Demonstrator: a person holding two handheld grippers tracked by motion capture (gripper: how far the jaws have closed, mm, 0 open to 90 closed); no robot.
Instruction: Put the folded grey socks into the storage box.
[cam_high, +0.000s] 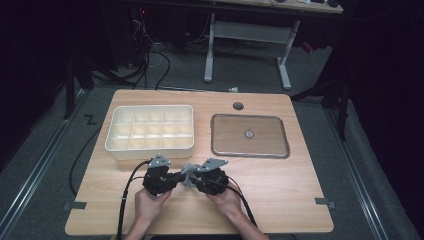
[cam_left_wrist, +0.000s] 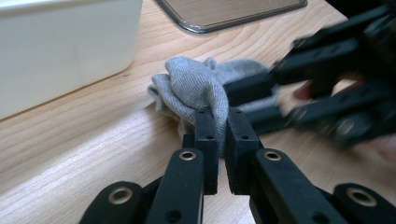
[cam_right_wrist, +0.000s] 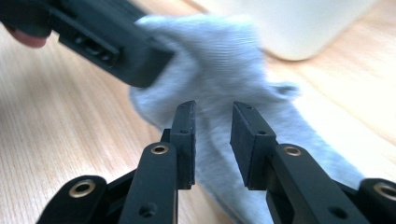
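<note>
Grey sock (cam_left_wrist: 196, 86) bunched on wooden table (cam_high: 280, 185), pinched in left gripper (cam_left_wrist: 221, 122); right gripper (cam_right_wrist: 213, 116) parted over it, pads not pressing.

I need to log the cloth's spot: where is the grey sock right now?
The grey sock lies on the table's near half in the high view, between the left gripper pinching it and the right gripper, just before the white tray.

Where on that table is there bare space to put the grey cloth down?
Bare wood lies right of the hands, below the clear tray, and at the left front corner below the white divided box. It is crowded at the front middle, where the left tool and right tool meet over the grey cloth.
</note>
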